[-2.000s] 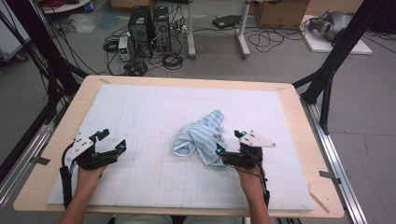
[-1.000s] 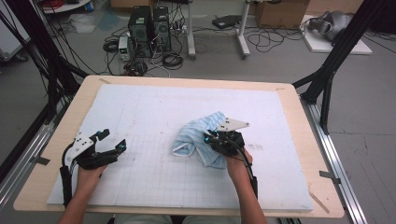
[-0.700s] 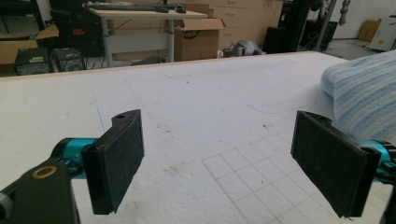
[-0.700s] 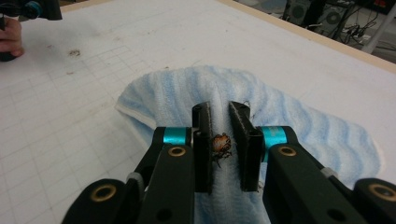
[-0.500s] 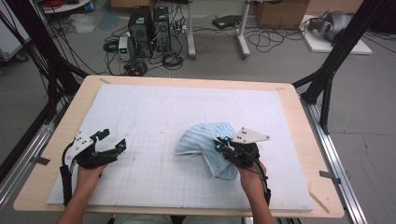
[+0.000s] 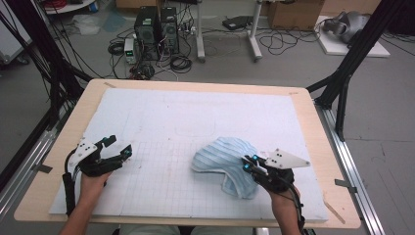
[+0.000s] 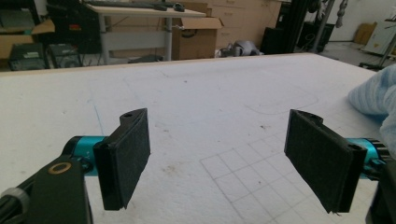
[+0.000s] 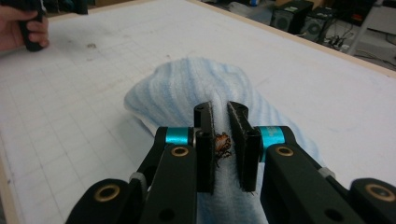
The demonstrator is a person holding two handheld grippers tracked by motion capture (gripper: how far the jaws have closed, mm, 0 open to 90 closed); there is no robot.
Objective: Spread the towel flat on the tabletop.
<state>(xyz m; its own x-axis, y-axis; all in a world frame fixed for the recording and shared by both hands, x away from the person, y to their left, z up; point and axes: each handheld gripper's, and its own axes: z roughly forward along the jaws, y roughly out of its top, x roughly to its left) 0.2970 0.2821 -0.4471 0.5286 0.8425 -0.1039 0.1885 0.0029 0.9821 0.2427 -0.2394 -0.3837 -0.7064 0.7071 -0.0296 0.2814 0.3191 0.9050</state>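
Note:
A light blue striped cloth (image 6: pixel 221 152) lies bunched in a dome on the white gridded mat (image 6: pixel 195 112), right of centre. My right gripper (image 6: pixel 248 165) is at the cloth's right edge, shut on a fold of it. In the right gripper view the jaws (image 8: pixel 220 135) pinch the cloth (image 8: pixel 187 88), with a small orange-brown mark (image 8: pixel 222 143) between the pads; they have just been closing. My left gripper (image 6: pixel 120 145) rests at the mat's left side, open. Its jaws (image 7: pixel 219 158) have just been closing a little, with nothing between them. The cloth (image 7: pixel 376 93) shows far to its right.
The wooden table rim (image 6: pixel 315 127) frames the mat. Black frame posts (image 6: pixel 350 63) stand at both sides. Computers and cables (image 6: pixel 156 29) lie on the floor beyond the far edge. In the right gripper view, the person's other hand (image 8: pixel 21 28) sits far off.
The right gripper has moved to the right with the cloth's edge in it, and the crumpled heap has been drawn out into a wider dome. The left hand has stayed in place.

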